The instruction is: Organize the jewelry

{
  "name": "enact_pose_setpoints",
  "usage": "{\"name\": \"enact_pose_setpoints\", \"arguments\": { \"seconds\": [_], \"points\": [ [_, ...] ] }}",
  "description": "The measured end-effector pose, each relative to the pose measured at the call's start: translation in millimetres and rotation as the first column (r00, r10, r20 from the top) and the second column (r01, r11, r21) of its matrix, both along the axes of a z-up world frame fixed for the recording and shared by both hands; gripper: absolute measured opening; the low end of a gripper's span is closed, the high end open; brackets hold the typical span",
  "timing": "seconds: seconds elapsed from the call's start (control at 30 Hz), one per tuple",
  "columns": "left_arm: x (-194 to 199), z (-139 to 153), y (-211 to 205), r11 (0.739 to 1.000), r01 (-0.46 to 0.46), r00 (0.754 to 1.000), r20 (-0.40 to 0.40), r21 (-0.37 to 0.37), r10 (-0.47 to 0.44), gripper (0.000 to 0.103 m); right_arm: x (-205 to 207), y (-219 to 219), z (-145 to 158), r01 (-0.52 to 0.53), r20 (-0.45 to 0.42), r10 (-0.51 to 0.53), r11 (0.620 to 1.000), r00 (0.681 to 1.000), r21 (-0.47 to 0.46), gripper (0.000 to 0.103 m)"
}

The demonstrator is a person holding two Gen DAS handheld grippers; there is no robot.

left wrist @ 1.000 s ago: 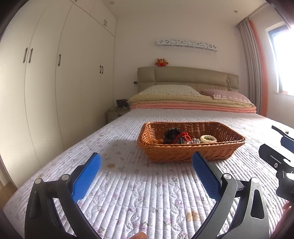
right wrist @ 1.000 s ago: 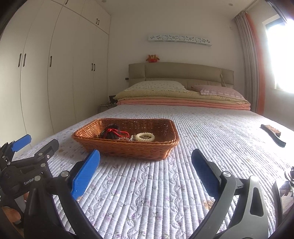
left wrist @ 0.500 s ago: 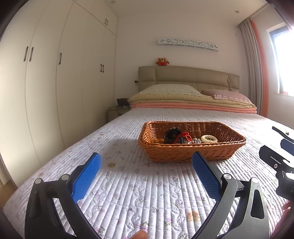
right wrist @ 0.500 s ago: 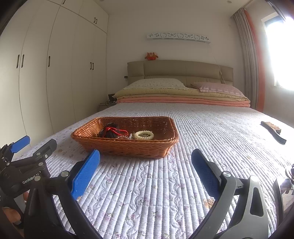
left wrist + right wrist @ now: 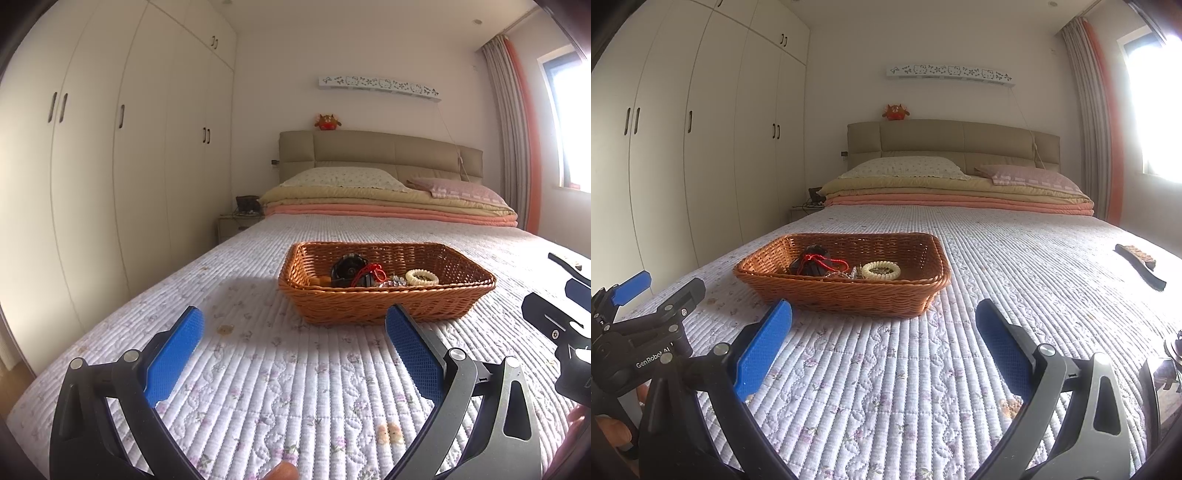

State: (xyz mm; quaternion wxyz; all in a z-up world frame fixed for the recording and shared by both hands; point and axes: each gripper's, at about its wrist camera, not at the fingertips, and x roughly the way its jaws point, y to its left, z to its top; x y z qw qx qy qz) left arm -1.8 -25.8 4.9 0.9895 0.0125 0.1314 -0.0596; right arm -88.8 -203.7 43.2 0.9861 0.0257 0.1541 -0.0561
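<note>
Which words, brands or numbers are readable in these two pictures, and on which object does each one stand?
"GenRobot.AI", white print, last letters partly cut off: on the black body of the left tongs, seen in the right wrist view.
The white wall plaque above the headboard shows only cut-out cat faces and bows, no words.
Nothing readable on the wicker basket or the brush.

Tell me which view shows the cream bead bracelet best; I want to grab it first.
Right wrist view: the cream bead bracelet lies as a nearly whole ring inside the wicker basket. The left wrist view shows it smaller, partly behind the rim.
</note>
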Motion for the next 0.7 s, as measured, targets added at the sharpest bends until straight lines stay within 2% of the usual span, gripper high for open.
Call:
{"name": "enact_pose_setpoints", "arguments": {
  "seconds": [0.7],
  "points": [
    [0.1,0.1,0.1,1.0,-0.001,1.0,0.0,0.0,0.001,0.096,1.1,-1.3,0.0,-0.005,-0.003,0.005,1.0,1.0,-0.002,0.095]
  ]
}}
